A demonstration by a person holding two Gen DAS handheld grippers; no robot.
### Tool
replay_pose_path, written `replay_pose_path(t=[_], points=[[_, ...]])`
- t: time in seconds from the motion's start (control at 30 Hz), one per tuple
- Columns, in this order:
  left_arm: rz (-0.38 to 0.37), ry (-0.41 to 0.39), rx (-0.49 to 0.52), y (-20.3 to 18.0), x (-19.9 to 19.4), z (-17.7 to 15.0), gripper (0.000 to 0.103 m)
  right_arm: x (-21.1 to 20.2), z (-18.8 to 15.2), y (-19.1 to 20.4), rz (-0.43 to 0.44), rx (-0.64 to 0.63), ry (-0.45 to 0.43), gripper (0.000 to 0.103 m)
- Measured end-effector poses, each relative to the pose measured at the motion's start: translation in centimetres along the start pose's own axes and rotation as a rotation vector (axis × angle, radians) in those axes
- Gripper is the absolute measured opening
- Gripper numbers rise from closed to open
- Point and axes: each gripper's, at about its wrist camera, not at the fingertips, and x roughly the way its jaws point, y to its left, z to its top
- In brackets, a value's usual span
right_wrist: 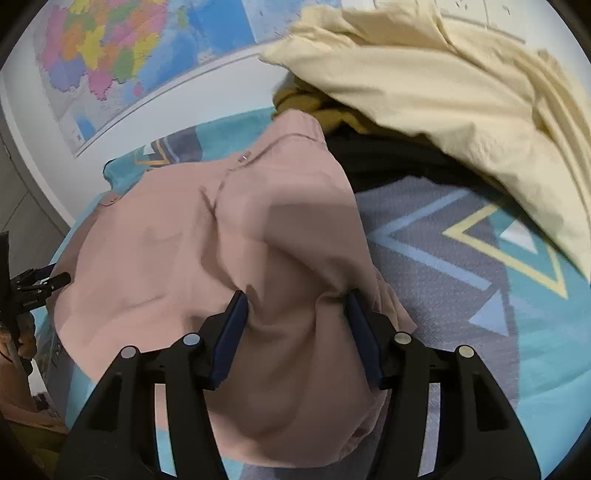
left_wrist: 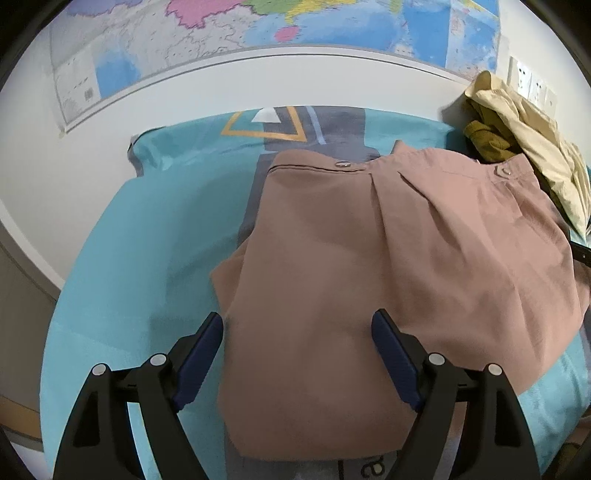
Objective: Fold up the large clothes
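Observation:
A dusty-pink garment point(left_wrist: 388, 266) lies partly folded on the teal patterned sheet point(left_wrist: 122, 266), its buttoned band toward the wall. My left gripper point(left_wrist: 297, 332) is open, its jaws wide apart over the garment's near left part. In the right wrist view the same pink garment point(right_wrist: 207, 243) is bunched up between the fingers. My right gripper point(right_wrist: 295, 310) is open, its pads pressing into a raised fold of the cloth without closing on it. The left gripper point(right_wrist: 37, 284) shows at the left edge of the right wrist view.
A heap of cream cloth point(right_wrist: 443, 96) and olive cloth point(left_wrist: 487, 140) lies at the far right of the bed against the wall. A wall map point(left_wrist: 258, 33) hangs behind. Wall sockets point(left_wrist: 528, 81) sit at the right. The sheet's grey patterned area point(right_wrist: 443, 258) lies right of the garment.

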Motion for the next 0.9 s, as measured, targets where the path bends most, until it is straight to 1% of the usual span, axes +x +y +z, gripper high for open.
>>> replay_pose_path(t=[0.07,0.1,0.13,0.17,0.2,0.3,0.37,0.4,0.47,0.53,0.6,0.67,0.7,0.8,0.87,0.9], points=[[-0.007,-0.001,-0.014,0.5,-0.7,-0.4,0.081,-1.4,0.4,0.6,0.01,-0.021,-0.038,0.056],[-0.008,-0.001,-0.021,0.7,-1.0,-0.6,0.081,-2.4,0.5,1.0,0.018,-0.033,-0.063,0.057],[-0.014,-0.001,-0.03,0.9,-1.3,-0.8,0.081,-2.9,0.6,1.2,0.04,-0.039,-0.074,0.057],[-0.037,0.002,-0.049,1.4,-1.7,-1.2,0.082,-3.4,0.5,1.5,0.063,-0.046,-0.084,0.058],[-0.059,0.006,-0.063,1.7,-2.0,-1.4,0.082,-3.7,0.3,2.0,0.088,-0.062,-0.088,0.06],[-0.142,0.025,-0.111,2.5,-2.7,-2.6,0.082,-3.0,-0.4,3.0,0.096,-0.101,-0.057,0.063],[-0.173,0.041,-0.133,2.7,-2.7,-3.2,0.083,-1.4,-0.9,2.9,0.073,-0.101,-0.014,0.063],[-0.191,0.051,-0.146,2.7,-2.8,-3.7,0.083,-0.4,-1.1,2.5,0.045,-0.083,0.017,0.062],[-0.235,0.082,-0.176,2.8,-2.6,-4.7,0.083,0.7,-1.3,1.8,0.012,-0.052,0.036,0.061],[-0.269,0.115,-0.194,2.6,-2.3,-5.5,0.083,0.8,-1.4,1.0,0.051,-0.006,0.03,0.061],[-0.276,0.109,-0.198,2.3,-2.5,-6.1,0.085,0.5,-1.4,0.9,0.057,-0.005,0.023,0.061],[-0.325,0.113,-0.206,2.0,-2.7,-6.2,0.086,0.2,-1.5,1.0,0.065,-0.006,0.019,0.064],[-0.368,0.116,-0.218,1.7,-2.7,-6.1,0.086,0.1,-1.5,1.0,0.071,-0.002,0.018,0.066],[-0.453,0.128,-0.222,0.6,-2.1,-5.6,0.086,-0.4,-1.8,0.8,0.084,0.012,0.009,0.068],[-0.461,0.129,-0.212,-0.2,-1.8,-5.1,0.09,-0.6,-1.9,0.8,0.09,0.017,0.003,0.069],[-0.482,0.135,-0.211,-0.5,-1.6,-4.8,0.09,-0.5,-1.8,0.7,0.096,0.019,0.002,0.069]])
